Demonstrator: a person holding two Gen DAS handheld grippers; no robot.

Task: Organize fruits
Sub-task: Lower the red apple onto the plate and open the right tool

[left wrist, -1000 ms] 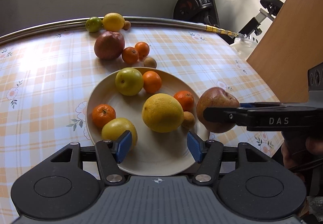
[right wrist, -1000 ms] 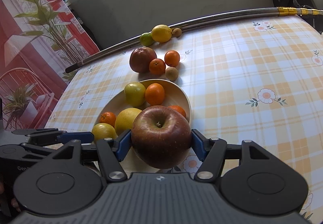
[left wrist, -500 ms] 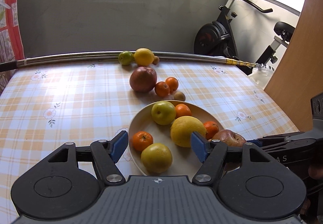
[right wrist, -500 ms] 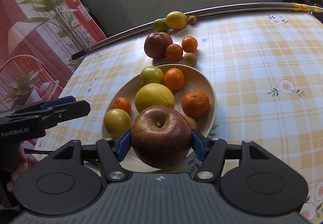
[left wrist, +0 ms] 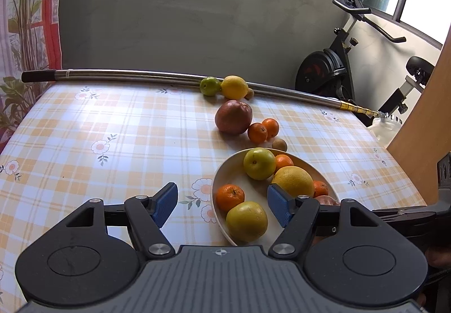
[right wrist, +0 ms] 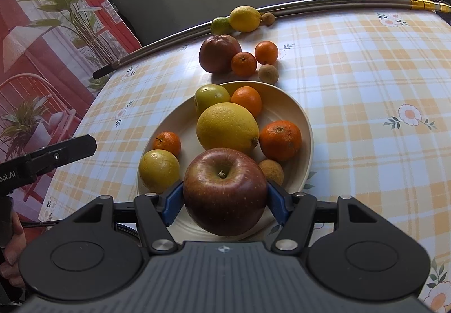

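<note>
red and shiny, the big round apple (right wrist: 224, 190) sits pinched between the right gripper (right wrist: 224, 203) pads, over the near edge of the full cream plate (right wrist: 305, 121). if dropped there, it may bump the small brown fruit (right wrist: 271, 171) or roll off. the left gripper (left wrist: 222, 205) is spread and empty.
</note>
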